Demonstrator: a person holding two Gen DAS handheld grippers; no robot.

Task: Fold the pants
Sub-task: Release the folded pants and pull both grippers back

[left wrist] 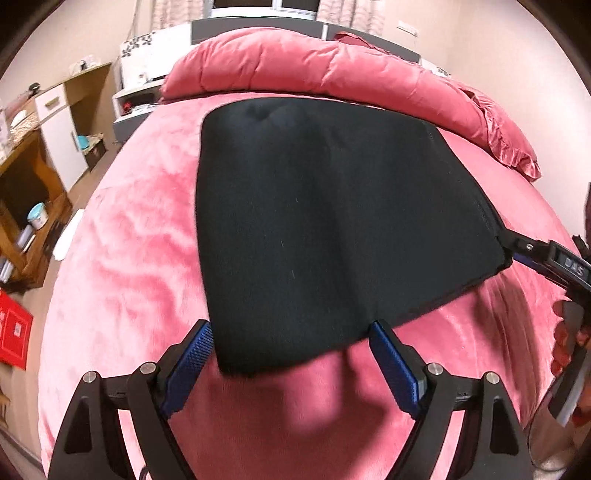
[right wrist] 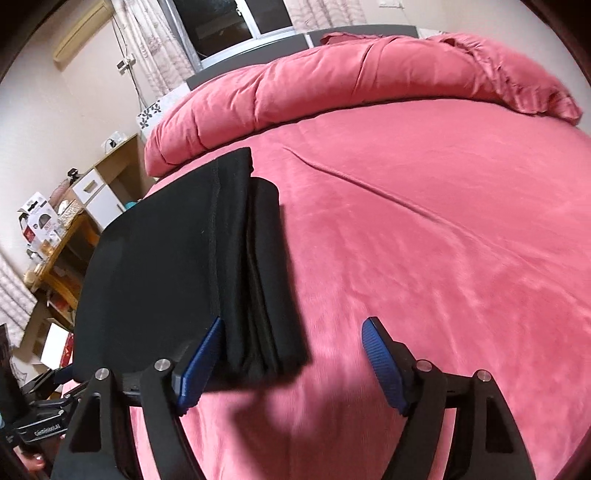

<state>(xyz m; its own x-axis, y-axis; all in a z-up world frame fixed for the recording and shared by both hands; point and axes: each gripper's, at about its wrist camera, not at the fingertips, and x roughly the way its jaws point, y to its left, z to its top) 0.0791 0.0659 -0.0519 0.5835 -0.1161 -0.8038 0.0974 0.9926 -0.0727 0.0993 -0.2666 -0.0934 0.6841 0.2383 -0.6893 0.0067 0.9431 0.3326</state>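
Pink bedspread (left wrist: pixel 129 240), rolled pink duvet (left wrist: pixel 295 62), wooden desk (left wrist: pixel 26 184), curtained window (right wrist: pixel 229 18).

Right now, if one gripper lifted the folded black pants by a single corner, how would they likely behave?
The black pants would probably droop and unfold: the stacked layers at their edge look loose. They look soft, not stiff, following the pink bedcover beneath. Pushed, they would likely bunch rather than slide on that plush surface.

Both views are lit by warm, fairly bright indoor light, and the window (right wrist: pixel 236 22) is dark. Soft shadows fall on the pink bedspread (left wrist: pixel 129 258) under the grippers. Strong fisheye bending and black corners appear; edges look slightly blurred.
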